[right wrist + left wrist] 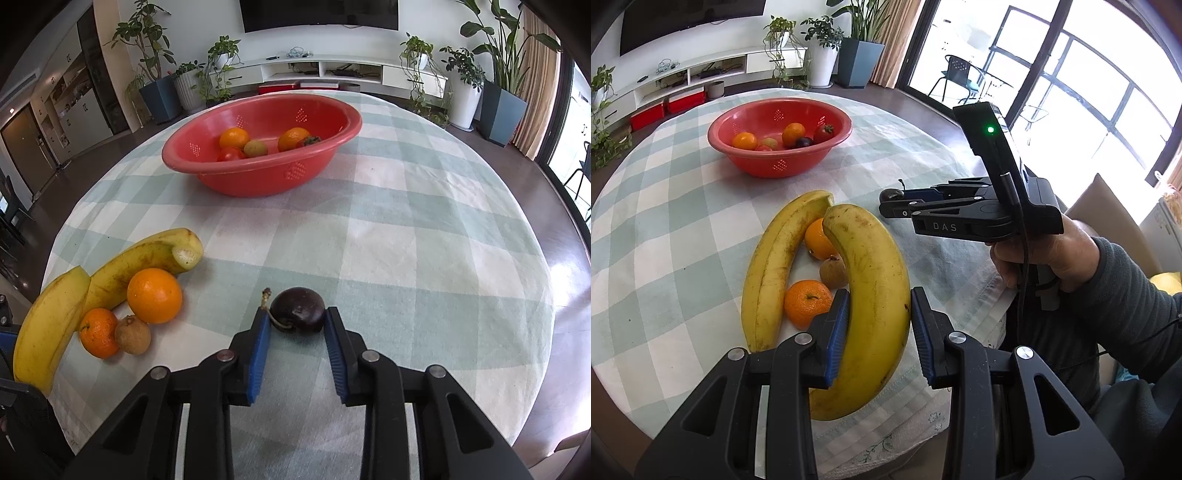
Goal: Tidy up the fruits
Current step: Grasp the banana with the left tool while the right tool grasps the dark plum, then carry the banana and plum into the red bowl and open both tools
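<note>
From the left wrist we see our left gripper (879, 328) clamped on a freckled yellow banana (871, 295) near the table's edge, beside one more banana (775, 266), two oranges and one kiwi. From the right wrist, our right gripper (297, 332) pinches a dark purple plum (299, 308) on the checked cloth (406, 240), well short of the red basin (258, 177).

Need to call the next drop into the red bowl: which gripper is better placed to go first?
Probably the right gripper. It is shut on the small dark fruit with bare cloth ahead to the red bowl. The left gripper grips a long banana beside the other fruit.
</note>
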Available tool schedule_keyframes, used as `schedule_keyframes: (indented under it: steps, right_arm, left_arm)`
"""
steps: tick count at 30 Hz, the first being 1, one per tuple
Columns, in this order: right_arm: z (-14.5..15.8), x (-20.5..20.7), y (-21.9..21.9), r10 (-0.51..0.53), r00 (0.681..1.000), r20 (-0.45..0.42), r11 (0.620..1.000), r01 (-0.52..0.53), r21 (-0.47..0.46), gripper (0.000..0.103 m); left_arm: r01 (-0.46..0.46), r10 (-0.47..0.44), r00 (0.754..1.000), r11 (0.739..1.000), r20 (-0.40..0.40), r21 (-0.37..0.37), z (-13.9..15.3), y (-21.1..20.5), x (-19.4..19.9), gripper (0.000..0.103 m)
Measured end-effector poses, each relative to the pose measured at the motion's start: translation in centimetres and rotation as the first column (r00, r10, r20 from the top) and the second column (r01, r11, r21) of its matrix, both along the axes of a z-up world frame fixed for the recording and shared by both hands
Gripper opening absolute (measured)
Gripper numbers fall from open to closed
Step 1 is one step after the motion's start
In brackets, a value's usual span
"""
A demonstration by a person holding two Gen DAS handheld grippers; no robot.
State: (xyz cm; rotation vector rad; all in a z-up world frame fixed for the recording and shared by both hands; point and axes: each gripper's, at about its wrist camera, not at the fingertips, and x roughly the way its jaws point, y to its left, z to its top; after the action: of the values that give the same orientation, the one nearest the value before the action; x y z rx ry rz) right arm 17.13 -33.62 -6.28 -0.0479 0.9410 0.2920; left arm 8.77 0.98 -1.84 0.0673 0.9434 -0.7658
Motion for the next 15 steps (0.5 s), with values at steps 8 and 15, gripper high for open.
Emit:
schedule_keyframes:
  steps: [8, 15]
  right_arm:
    - [4.1, -1.0, -1.7, -0.042, 0.996, 0.084, 0.992, 0.032, 0.119, 0.032]
    - [9.8, 0.7, -1.5, -0.026, 0.982, 0.189, 0.988, -0.004, 0.156, 0.032]
  left_arm:
    - [-0.040, 0.041, 0.998, 0.999, 0.047, -0.031, 2.3, 0.9, 1.7, 0.031]
    - [-0.063, 0.065, 0.991, 0.998, 0.119, -0.025, 6.2, 0.4, 6.2, 0.031]
